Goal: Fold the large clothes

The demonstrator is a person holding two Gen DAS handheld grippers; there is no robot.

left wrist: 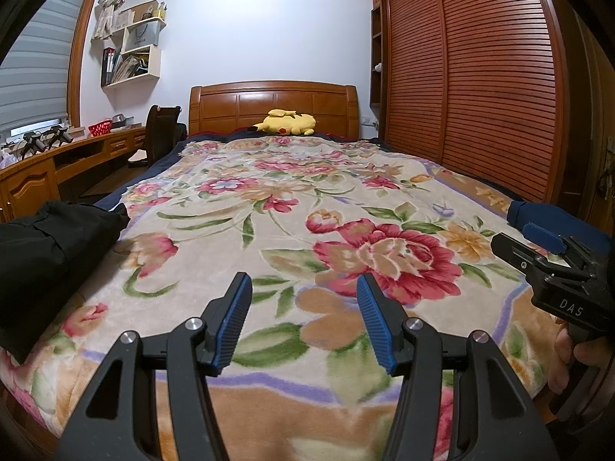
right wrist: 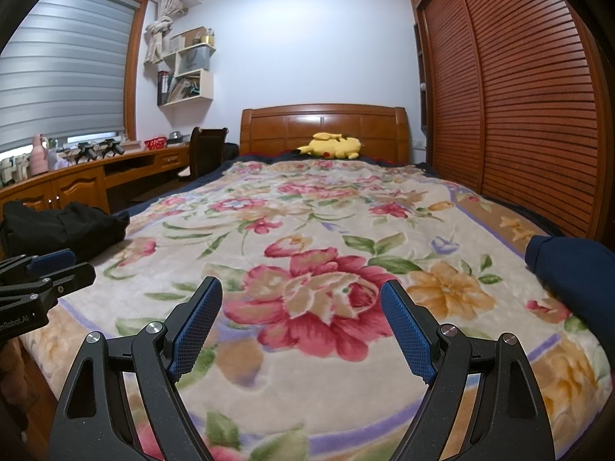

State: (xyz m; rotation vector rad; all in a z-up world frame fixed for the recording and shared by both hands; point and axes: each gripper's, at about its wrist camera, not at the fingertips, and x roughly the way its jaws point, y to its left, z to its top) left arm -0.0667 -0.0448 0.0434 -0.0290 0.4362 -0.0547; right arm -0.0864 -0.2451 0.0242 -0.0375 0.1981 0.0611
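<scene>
Over the foot of the bed (left wrist: pixel 511 299), the left hand-held gripper (left wrist: pixel 303 322) hangs above the floral blanket (left wrist: pixel 292 207) with its blue pads parted about halfway and nothing between them. The right hand-held gripper (right wrist: pixel 303 330) is beside it on the right, its jaws spread wider, also empty; both point up the bed toward the wooden headboard (right wrist: pixel 323 123).

Left of the left hand-held gripper, at the blanket's left edge, lies a black garment (left wrist: pixel 50 253) in a loose heap, well apart from the pads. Right of the right hand-held gripper, at the blanket's right edge, lies a dark blue garment (right wrist: pixel 576 276), likewise untouched. In the left wrist view the right hand-held gripper shows from the side in front of that blue cloth, with part of a hand (left wrist: pixel 576 353) under it; whether it touches the cloth there I cannot tell.

Far ahead of both hand-held grippers, a yellow plush toy (left wrist: pixel 286 121) rests against the headboard. To the right runs a slatted wooden wardrobe (left wrist: pixel 480 77). To the left stands a wooden surface (right wrist: pixel 77 176) under the window blind (right wrist: pixel 65 61), with a dark chair (right wrist: pixel 207 146) at its far end and white wall shelves (right wrist: pixel 188 73) above.
</scene>
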